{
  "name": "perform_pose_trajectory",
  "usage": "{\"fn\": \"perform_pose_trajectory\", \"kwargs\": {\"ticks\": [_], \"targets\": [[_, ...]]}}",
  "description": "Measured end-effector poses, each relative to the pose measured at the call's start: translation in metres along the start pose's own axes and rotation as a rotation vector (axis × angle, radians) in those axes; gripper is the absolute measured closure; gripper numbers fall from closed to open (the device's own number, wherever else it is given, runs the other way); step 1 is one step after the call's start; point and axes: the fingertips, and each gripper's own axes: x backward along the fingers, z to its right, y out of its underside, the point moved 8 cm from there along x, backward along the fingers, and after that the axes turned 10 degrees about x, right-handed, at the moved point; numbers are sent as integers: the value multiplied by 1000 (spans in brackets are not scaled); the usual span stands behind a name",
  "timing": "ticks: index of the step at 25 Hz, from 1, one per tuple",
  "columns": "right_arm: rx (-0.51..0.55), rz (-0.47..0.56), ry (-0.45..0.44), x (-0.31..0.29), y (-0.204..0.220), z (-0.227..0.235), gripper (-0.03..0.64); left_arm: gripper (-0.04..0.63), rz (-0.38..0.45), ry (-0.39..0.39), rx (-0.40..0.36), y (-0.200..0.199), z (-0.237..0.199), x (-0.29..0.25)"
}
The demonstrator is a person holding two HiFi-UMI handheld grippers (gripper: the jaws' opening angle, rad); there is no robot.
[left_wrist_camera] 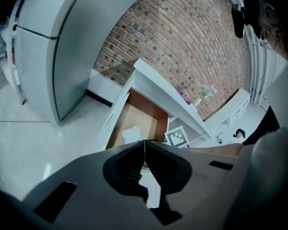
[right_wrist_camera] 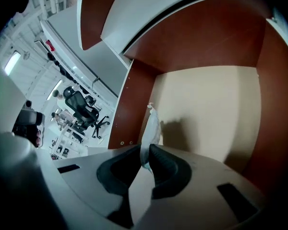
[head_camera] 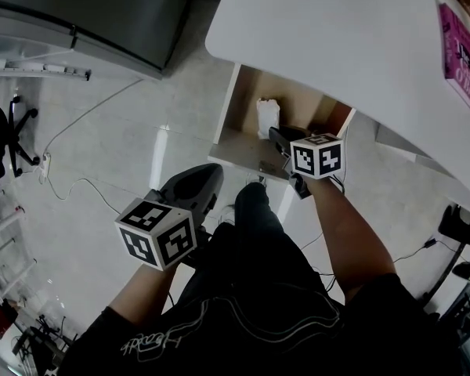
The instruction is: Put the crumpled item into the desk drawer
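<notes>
The main risk is a bad release. The right tongs [right_wrist_camera: 145, 146] are pressed nearly together on only a thin lower edge of the white crumpled item [right_wrist_camera: 151, 123], which stands up from the pads inside the open drawer [right_wrist_camera: 206, 114]. With so slight a pinch, a jolt or a quick tilt could let the item slip out early. If the pads part slowly, the light material might cling to one of them and be dragged back out as the arm withdraws. The item sits toward the drawer's left wall (whether it already touches the drawer floor I cannot tell). A sideways swing could therefore brush it against that wall and pull it from the grip. The counter [head_camera: 337, 37] overhangs the drawer, so lifting out too steeply could knock the tongs against its underside.

The right forearm [head_camera: 345, 233] stretches away from the person, from near to far. It carries the right tongs under the counter's edge and into the drawer, tips aimed at its far end. In the head view the crumpled item [head_camera: 266, 116] lies just beyond those tips.

The left tongs [left_wrist_camera: 144, 143] are shut on nothing, tips meeting. They hang low and near, left of the person's leg and over the floor [head_camera: 125, 131], well apart from the drawer and pointing roughly toward it.
</notes>
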Motion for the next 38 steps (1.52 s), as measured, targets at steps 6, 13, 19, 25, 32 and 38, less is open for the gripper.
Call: {"fn": "perform_pose_trajectory", "kwargs": {"ticks": [6, 13, 19, 25, 32, 38], "targets": [[-87, -43, 36, -11, 7, 15, 551, 572, 8, -11, 25, 1, -12, -2], [-112, -86, 127, -10, 5, 23, 408, 572, 21, -21, 31, -1, -18, 3], [-132, -55, 142, 0, -6, 16, 380, 572, 21, -3, 23, -1, -14, 12], [-118, -16, 153, 40, -21, -8, 379, 572, 30, 12, 8, -8, 0, 32], [-96, 145, 59, 123, -53, -74, 379, 572, 54, 71, 8, -13, 36, 76], [48, 333, 6, 215, -85, -157, 385, 572, 95, 155, -103, -17, 89, 127]]}}
